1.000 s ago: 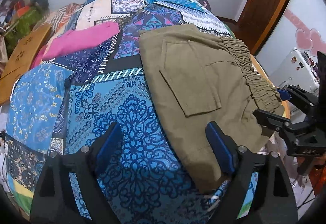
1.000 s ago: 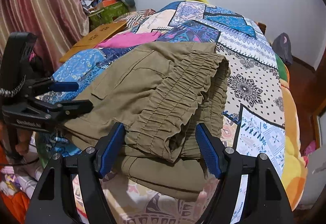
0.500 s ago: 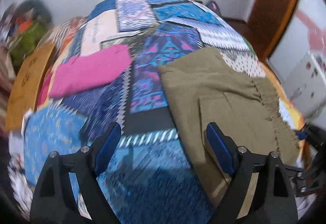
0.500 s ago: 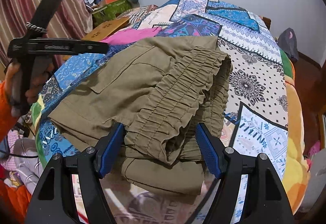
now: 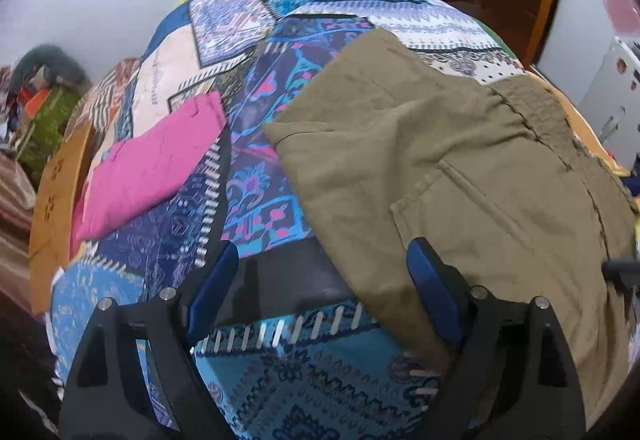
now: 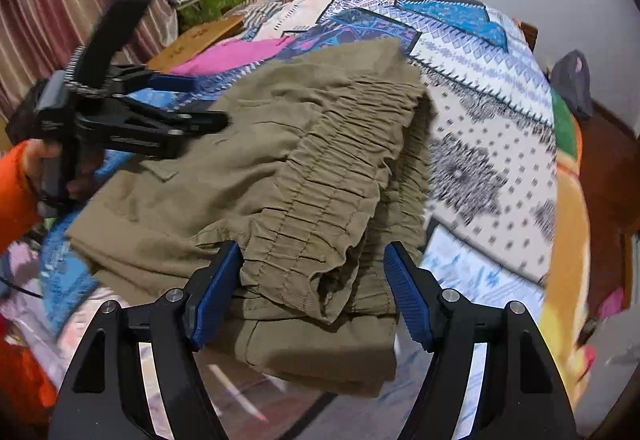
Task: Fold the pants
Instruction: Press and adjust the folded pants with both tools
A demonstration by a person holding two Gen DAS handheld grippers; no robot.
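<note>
squaring up the last fold on the olive pants

patchwork bedspread (image 5: 256,200) in blues and purples fills both views, and on it the olive pants (image 5: 460,160) lie already doubled over, gathered waistband (image 6: 336,176) on the right side of the pile, a pocket flap showing on top. a folded pink garment (image 5: 152,168) sits well apart to the left.

our left gripper (image 5: 320,288) hangs with its jaws apart over the pants' left edge, one pad above bare quilt, the other above cloth, nothing clamped. our right gripper (image 6: 312,296) is also spread, the near end of the waistband lying between its pads; whether they touch it we cannot tell, but there is no squeeze.

to do this well, we judge both tools should bite all layers at matching corners, lift together, and lay edge onto edge. the bunched elastic may slip out, so we should take it deep.
</note>
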